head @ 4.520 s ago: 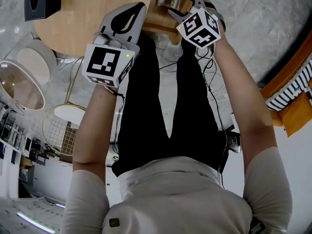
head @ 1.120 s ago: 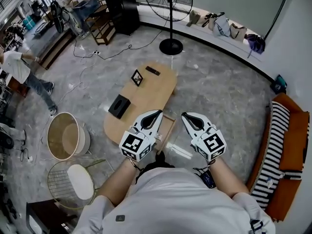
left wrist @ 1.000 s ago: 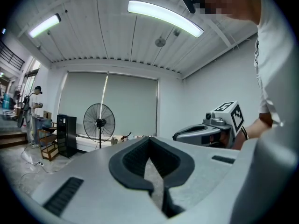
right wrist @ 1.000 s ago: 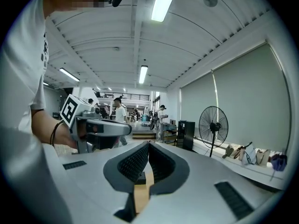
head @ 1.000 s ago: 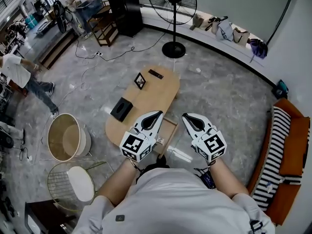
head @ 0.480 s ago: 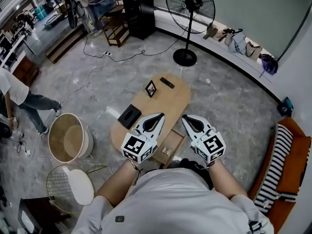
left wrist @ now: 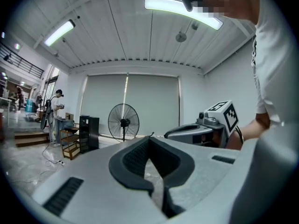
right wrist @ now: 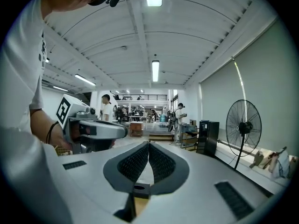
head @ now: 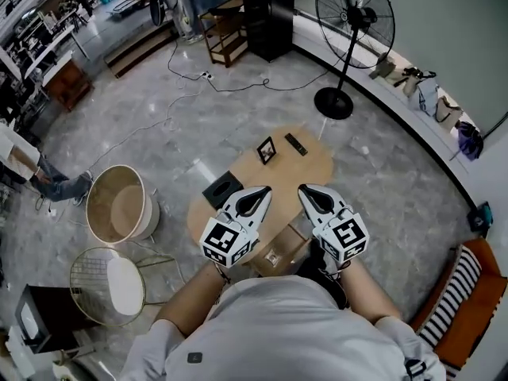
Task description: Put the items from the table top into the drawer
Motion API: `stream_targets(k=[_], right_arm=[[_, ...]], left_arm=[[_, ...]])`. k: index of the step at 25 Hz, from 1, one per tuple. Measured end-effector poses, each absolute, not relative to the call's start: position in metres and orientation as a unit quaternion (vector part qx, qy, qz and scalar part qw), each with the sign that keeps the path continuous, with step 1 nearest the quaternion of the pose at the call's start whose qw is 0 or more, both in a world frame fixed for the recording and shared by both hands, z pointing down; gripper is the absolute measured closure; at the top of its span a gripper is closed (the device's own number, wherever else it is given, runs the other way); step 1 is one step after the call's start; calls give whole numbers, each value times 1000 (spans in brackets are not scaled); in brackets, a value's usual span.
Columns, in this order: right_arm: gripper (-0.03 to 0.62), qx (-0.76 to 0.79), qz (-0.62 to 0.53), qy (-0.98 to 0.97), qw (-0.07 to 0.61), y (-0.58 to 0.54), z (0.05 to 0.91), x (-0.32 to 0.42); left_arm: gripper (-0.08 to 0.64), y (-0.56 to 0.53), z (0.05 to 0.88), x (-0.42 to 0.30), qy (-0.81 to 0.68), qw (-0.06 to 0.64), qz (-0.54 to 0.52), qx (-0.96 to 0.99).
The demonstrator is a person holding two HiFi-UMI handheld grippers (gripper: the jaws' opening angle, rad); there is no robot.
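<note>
Far below in the head view stands an oval wooden table [head: 313,173]. On it lie a black box [head: 222,190], a small picture frame [head: 266,149] and a dark remote [head: 296,144]. Its drawer [head: 287,240] stands pulled out at the near end, with a small item [head: 274,258] inside. My left gripper [head: 262,190] and right gripper [head: 304,189] hover side by side, high above the near end of the table. The left gripper [left wrist: 149,138] has its tips together, holding nothing. The right gripper [right wrist: 148,143] is likewise shut and empty.
A round tan basket [head: 119,209] and a wire stool [head: 107,284] stand left of the table. A standing fan [head: 353,22] and a black cabinet [head: 266,14] are beyond it, a striped sofa [head: 468,292] at right. Cables run over the grey floor; a person [head: 32,173] is at far left.
Several seconds ago both grippers were low at the drawer; now they hang high above it. Over the last second the table has slid rightward in view; both grippers stay shut.
</note>
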State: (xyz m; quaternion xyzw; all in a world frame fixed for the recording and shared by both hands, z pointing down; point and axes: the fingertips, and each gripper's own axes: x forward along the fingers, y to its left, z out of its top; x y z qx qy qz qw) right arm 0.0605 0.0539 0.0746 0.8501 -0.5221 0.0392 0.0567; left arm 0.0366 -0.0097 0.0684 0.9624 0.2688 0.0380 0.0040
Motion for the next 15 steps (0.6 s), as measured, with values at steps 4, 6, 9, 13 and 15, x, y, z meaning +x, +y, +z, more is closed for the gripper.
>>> stream_targets(k=[4,6,9,13,15], right_arm=[[565,832,46,-550,53,66,85,120],[565,820,50,-568,53,70,85,148],[565,800,55,-595,57,72,84,186],[565,778,59,-623,58,77,84,240],[565,768,63,-635,57,82,86,266]], left_arm=[[551,0,77,84,229,5,48,972],[551,2,79,106,204,8,56,977],[551,2,78,136,162,18,59,985],[551,6,75,178,119,18,61,991],[551,8,77,200,95,20,65,993]])
